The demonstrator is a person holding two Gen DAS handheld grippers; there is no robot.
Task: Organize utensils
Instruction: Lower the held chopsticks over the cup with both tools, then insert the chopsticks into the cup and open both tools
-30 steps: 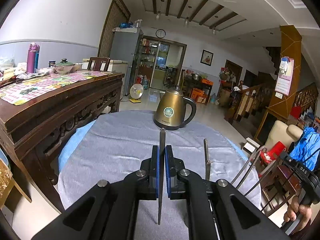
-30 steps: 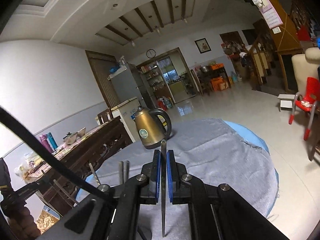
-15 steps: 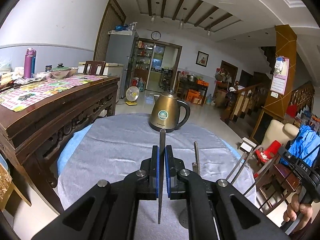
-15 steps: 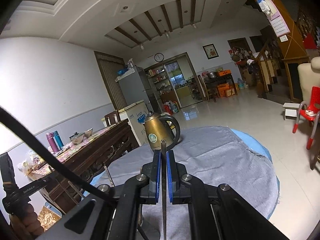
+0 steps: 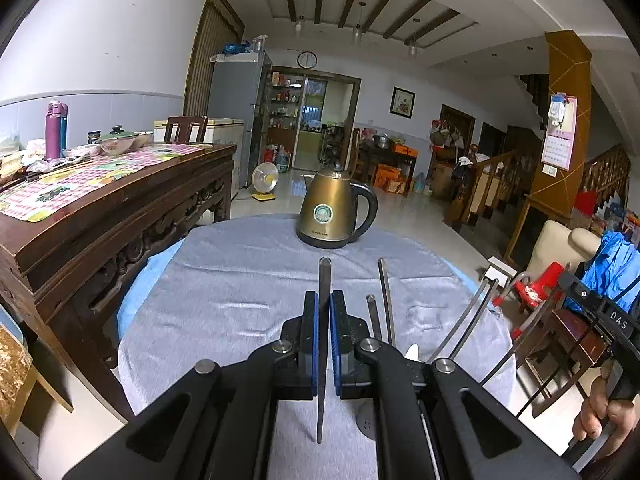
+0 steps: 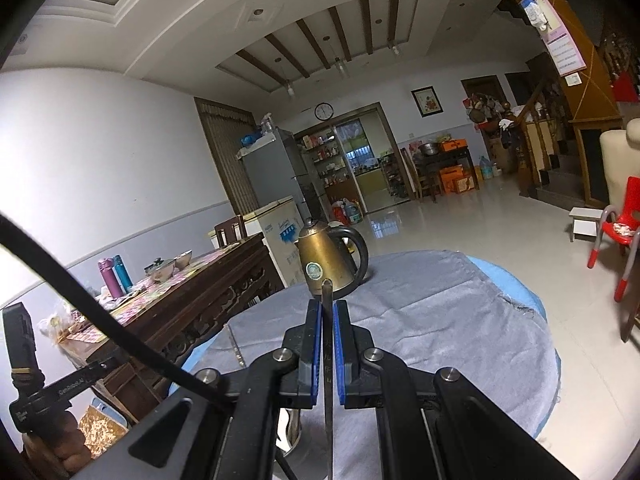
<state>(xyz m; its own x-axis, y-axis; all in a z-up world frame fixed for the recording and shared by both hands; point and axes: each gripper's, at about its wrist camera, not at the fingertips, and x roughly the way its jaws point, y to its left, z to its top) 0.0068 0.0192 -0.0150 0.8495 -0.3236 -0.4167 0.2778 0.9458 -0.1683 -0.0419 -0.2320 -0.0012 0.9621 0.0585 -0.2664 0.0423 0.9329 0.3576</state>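
Both jaws clamp thin flat steel utensil handles, left gripper (image 5: 324, 344) and right gripper (image 6: 328, 350), above the grey-clothed counter (image 5: 240, 280); lower each straight, tip-first, beside the standing utensils (image 5: 384, 304).

Both grippers (image 5: 324, 320) (image 6: 329, 328) prob. clamped.
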